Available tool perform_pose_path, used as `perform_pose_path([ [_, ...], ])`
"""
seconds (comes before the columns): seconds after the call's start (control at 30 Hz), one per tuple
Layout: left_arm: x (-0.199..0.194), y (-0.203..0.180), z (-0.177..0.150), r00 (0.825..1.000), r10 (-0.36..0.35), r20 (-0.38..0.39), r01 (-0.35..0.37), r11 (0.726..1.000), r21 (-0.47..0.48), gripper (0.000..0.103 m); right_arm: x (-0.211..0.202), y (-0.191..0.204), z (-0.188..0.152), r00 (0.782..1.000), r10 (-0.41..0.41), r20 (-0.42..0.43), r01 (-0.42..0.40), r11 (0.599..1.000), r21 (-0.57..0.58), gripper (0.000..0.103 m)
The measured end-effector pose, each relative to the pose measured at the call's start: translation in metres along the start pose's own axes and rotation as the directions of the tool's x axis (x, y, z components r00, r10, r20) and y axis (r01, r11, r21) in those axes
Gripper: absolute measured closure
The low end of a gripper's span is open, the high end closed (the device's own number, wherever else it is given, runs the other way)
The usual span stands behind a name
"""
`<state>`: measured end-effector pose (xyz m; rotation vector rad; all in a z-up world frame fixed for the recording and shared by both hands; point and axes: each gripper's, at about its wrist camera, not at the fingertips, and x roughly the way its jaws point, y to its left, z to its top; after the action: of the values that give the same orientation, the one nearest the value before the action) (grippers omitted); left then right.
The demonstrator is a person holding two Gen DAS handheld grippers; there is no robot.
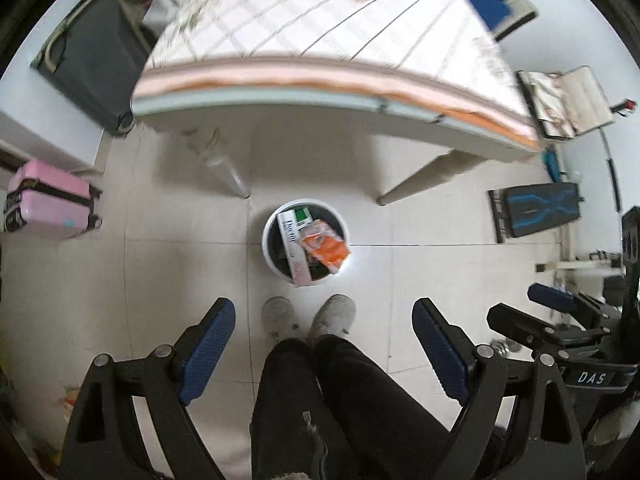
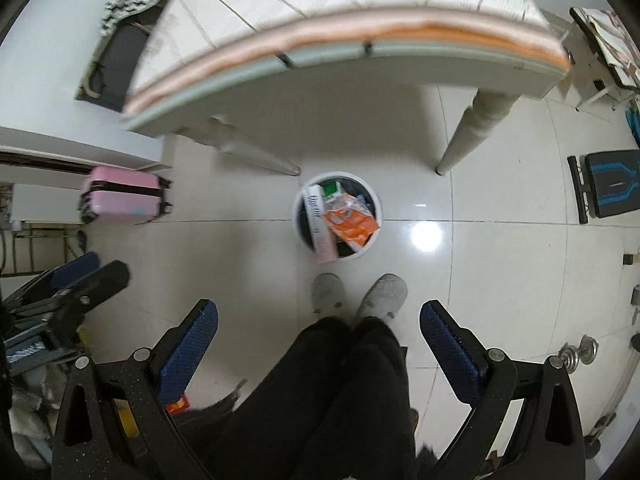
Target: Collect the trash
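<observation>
A small round white trash bin (image 1: pixel 269 251) stands on the tiled floor by the person's feet, also in the right wrist view (image 2: pixel 298 216). It holds a long white box (image 1: pixel 294 246), an orange wrapper (image 1: pixel 325 246) and a green-and-white packet (image 1: pixel 301 214). My left gripper (image 1: pixel 324 316) is open and empty, held high above the floor. My right gripper (image 2: pixel 318 314) is open and empty, also held high. The right gripper shows at the right edge of the left wrist view (image 1: pixel 548 312), and the left gripper at the left edge of the right wrist view (image 2: pixel 84 280).
A table with a checked cloth (image 1: pixel 320 40) stands beyond the bin, its legs (image 1: pixel 416 178) on either side. A pink suitcase (image 1: pixel 48 200) lies at left, a dark suitcase (image 1: pixel 96 64) behind it. A black and blue board (image 1: pixel 536 210) and dumbbells (image 2: pixel 580 352) lie at right.
</observation>
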<state>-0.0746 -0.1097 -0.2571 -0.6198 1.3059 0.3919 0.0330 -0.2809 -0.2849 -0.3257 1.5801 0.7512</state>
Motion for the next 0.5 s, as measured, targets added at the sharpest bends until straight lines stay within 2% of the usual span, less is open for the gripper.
perform_pose_path([
  [0.1,-0.037,-0.006,-0.004,0.999,-0.044,0.029,0.044,0.999,0.018,0.013,-0.060,0.011,-0.011,0.999,0.022,0.041,-0.022,1.000,-0.008,0.001],
  [0.3,-0.102,-0.009,-0.009,0.986,-0.131,0.103,0.130,0.991,0.020,0.013,-0.145,0.027,-0.030,0.992,0.070,0.109,-0.068,0.998,-0.016,0.001],
  [0.5,-0.149,-0.012,-0.017,0.968,-0.186,0.168,0.184,0.983,0.025,0.013,-0.190,0.040,-0.046,0.982,0.130,0.136,-0.128,0.992,-0.022,0.001],
])
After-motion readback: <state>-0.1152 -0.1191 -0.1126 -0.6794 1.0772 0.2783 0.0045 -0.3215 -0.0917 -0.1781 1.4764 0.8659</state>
